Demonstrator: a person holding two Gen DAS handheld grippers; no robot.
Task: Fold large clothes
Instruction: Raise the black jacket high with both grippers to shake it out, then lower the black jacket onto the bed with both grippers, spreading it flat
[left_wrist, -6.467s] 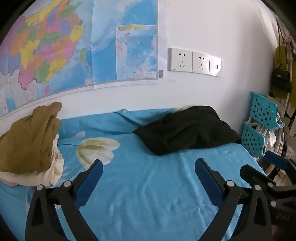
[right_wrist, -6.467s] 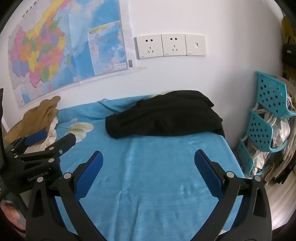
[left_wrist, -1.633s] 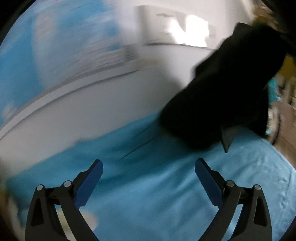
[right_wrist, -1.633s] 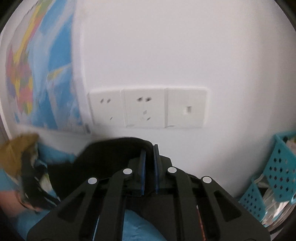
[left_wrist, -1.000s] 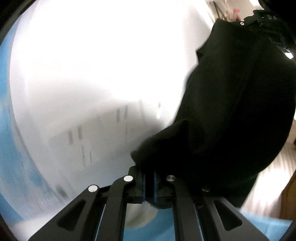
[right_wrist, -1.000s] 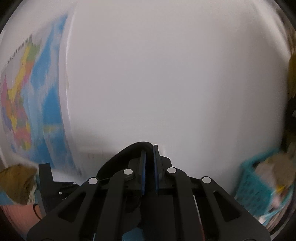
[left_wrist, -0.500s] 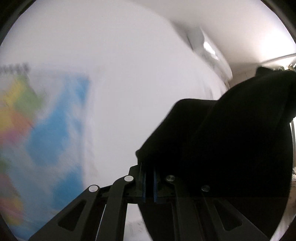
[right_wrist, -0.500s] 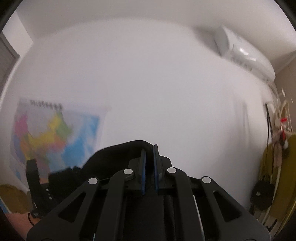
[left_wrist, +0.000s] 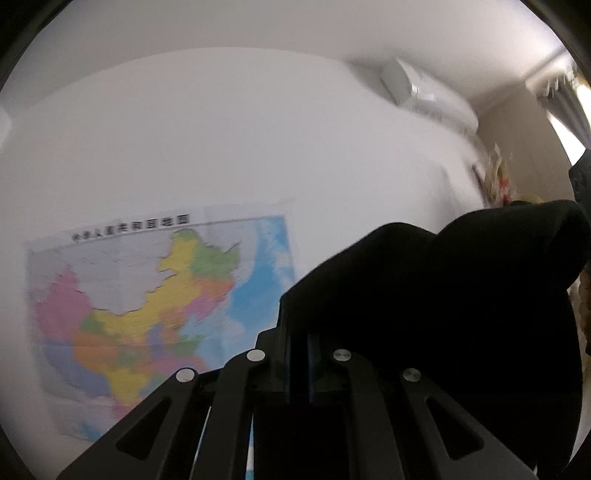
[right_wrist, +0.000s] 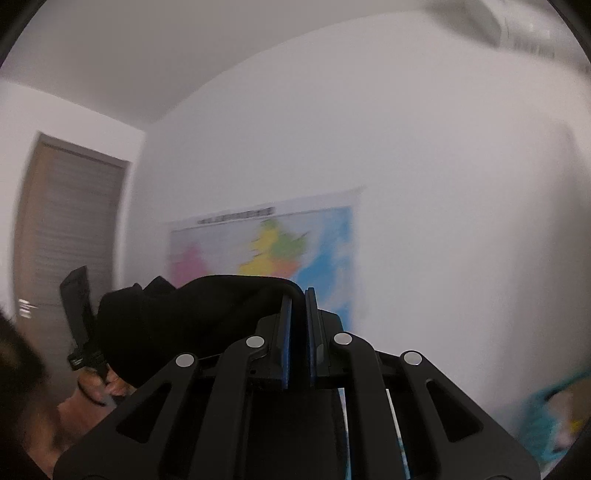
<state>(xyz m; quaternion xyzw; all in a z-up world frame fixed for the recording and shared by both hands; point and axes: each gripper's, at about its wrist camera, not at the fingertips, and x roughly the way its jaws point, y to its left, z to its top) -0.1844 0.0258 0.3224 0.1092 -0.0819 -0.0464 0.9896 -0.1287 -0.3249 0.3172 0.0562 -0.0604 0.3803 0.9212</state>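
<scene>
High against the wall map, the left gripper is clamped on an edge of the black garment, which bulges up and to the right of the map toward the air conditioner. Right of that, seen from the right wrist, the right gripper pinches another edge of the black garment between closed blue pads; the cloth drapes leftward below the map, with a brown door further left.
</scene>
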